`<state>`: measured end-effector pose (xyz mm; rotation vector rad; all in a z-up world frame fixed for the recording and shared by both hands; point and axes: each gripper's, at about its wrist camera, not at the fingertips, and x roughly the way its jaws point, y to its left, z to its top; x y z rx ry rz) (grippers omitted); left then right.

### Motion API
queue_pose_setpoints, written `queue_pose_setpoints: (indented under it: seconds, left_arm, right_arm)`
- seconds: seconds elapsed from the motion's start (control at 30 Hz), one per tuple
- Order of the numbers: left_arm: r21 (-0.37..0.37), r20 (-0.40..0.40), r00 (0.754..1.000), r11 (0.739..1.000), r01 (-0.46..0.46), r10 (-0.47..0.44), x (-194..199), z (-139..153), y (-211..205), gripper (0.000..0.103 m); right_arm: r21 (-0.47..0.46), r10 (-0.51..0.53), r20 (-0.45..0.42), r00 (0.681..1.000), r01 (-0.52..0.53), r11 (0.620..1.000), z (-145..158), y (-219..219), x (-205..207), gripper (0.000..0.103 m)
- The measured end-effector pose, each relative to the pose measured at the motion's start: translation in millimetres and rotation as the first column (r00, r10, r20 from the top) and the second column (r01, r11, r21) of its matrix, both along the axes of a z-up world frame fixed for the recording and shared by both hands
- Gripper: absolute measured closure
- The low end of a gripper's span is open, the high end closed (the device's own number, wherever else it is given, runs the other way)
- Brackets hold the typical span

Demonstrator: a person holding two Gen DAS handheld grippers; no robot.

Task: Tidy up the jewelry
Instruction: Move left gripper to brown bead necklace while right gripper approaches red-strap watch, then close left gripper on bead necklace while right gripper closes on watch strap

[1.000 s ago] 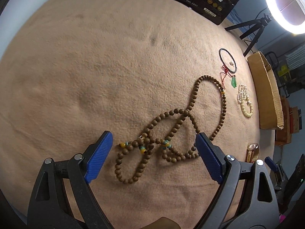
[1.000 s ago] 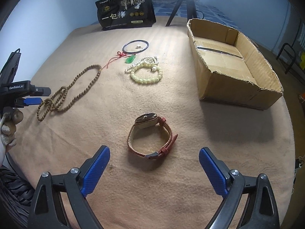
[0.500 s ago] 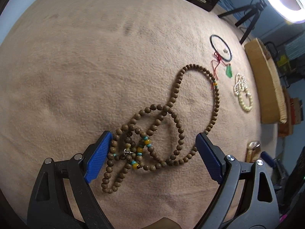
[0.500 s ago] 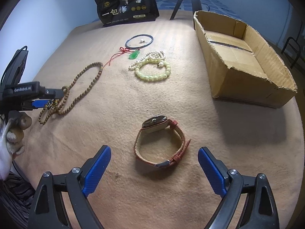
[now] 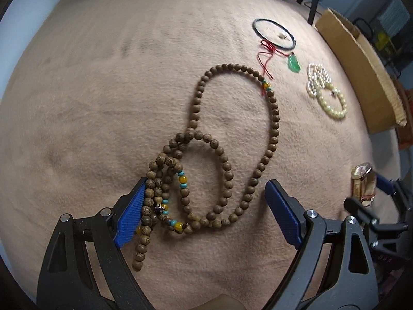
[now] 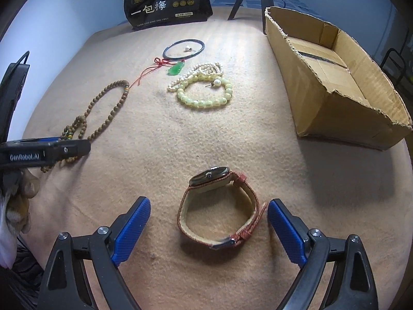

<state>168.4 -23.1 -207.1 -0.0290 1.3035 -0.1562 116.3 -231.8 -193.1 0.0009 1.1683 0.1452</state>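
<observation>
Tan felt-like cloth is covering the counter [image 6: 180, 134]; a cardboard box [image 6: 335, 82] is sitting at its right. Left tongs [image 5: 204, 211] are gaping over the wooden bead strand [image 5: 273, 129] (long axis running away toward the far right), left pad touching beads. Right tongs [image 6: 207, 228], jaws just narrowing, are straddling the watch [image 6: 219, 206] ungripped.

Left gripper [image 5: 204, 206] has shifted over the wooden bead strand [image 5: 227, 160]: the knotted cluster with the turquoise and amber beads, earlier centred in the gap, now lies against the left blue pad [image 5: 130, 214], with a tail of beads running past it. The view has rolled; the strand's long loop now reads more upright.

Right gripper [image 6: 207, 230] has come down toward the watch [image 6: 219, 206]; its jaws have just been closing, the strap between the pads, untouched.
</observation>
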Motion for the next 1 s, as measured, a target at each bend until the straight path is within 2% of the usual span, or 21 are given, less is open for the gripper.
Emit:
queue_pose_setpoints:
  seconds: [0.13,0.2,0.23,0.33,0.4,0.43,0.5,0.57,0.8,1.0]
  left_arm:
    - [0.028,0.013,1.000,1.000,-0.001,0.001,8.9,-3.9,-8.8,0.014]
    - [0.040,0.024,1.000,0.999,-0.013,0.012,13.5,-3.6,-9.6,0.024]
    - [0.041,0.029,0.999,0.999,-0.019,0.018,16.8,-3.1,-9.2,0.026]
    - [0.043,0.042,0.999,0.999,-0.028,0.026,22.0,-2.8,-9.1,0.041]
    - [0.046,0.052,0.998,0.998,-0.037,0.034,24.1,-1.6,-7.3,0.058]
    - [0.039,0.053,0.998,0.998,-0.043,0.041,27.0,-1.3,-5.9,0.062]
    - [0.022,0.053,0.997,0.998,-0.059,0.058,31.5,-1.0,-1.5,0.080]
    - [-0.006,0.046,0.996,0.997,-0.076,0.076,34.5,-0.8,7.2,0.085]
    - [-0.055,0.050,0.994,0.994,-0.094,0.097,37.2,5.3,16.3,0.090]
    - [-0.099,0.087,0.990,0.990,-0.101,0.109,37.1,21.7,17.0,0.092]
  right_arm:
    - [-0.010,-0.004,-0.005,1.000,0.004,1.000,-1.8,-0.6,3.5,0.020]
    - [-0.019,-0.003,-0.004,1.000,0.003,1.000,-2.2,-0.4,4.7,0.024]
    - [-0.025,-0.001,-0.002,1.000,0.001,1.000,-2.3,-0.4,4.9,0.026]
    - [-0.040,0.002,-0.003,1.000,-0.002,0.999,-3.0,-1.4,5.2,0.031]
    - [-0.048,0.004,0.000,1.000,-0.004,0.999,-2.4,-2.2,4.9,0.037]
    - [-0.045,0.006,0.000,1.000,-0.006,0.999,-1.8,-2.8,4.8,0.037]
    - [-0.042,0.009,0.001,1.000,-0.009,0.999,-1.0,-3.4,5.0,0.039]
    - [-0.041,0.013,0.003,1.000,-0.013,0.999,-0.4,-3.6,4.6,0.040]
    - [-0.035,0.023,0.014,1.000,-0.023,0.999,4.1,-4.3,-0.4,0.042]
    - [-0.025,0.024,0.049,0.999,-0.023,0.999,14.7,-5.7,-4.2,0.042]
